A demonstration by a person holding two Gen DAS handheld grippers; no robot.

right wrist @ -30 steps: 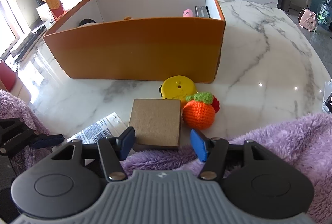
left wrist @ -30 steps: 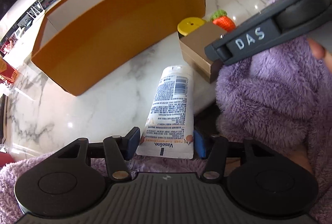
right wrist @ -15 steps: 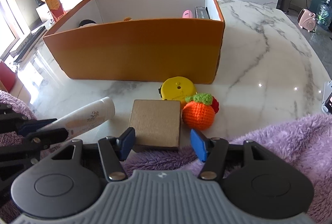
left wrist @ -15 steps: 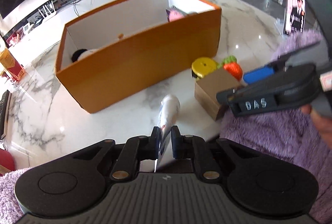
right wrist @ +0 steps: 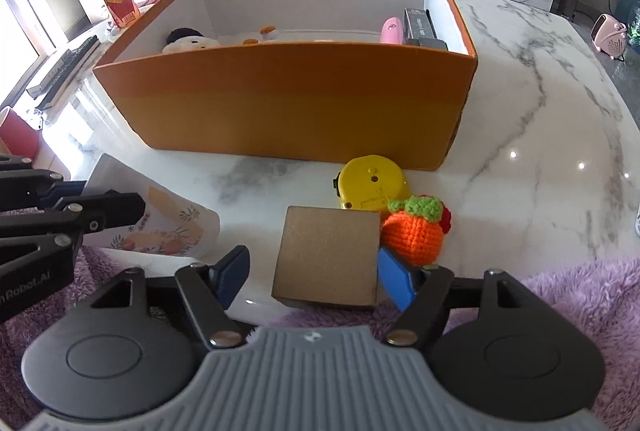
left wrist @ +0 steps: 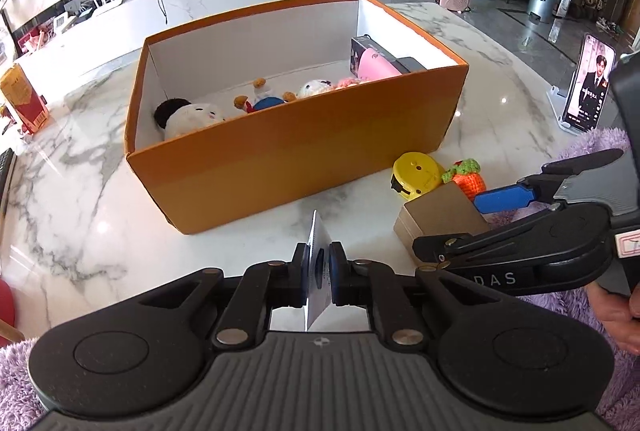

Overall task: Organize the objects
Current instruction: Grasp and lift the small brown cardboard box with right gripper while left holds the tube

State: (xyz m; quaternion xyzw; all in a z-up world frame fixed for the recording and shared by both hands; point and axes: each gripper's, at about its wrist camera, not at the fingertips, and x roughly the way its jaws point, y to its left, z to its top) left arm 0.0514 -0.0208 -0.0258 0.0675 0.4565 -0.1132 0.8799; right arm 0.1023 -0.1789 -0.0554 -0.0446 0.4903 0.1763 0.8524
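Broadly, the marble worktop (right wrist: 540, 103) carries an orange box (right wrist: 288, 107) holding plush toys (left wrist: 192, 115). Just before it sits a brown cube (right wrist: 328, 255), flanked by the gaping right tongs (right wrist: 312, 275). Beside those, the left tongs (left wrist: 319, 273) pinch a lotion tube (right wrist: 168, 227) by its flat end, raised.

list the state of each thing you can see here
left gripper: shut on the lotion tube
lotion tube: gripped at its flat end, lifted
right gripper: open, fingers flanking the brown box
brown box: closed, on the table
orange box: open-topped, holding toys
phone: screen on, propped upright
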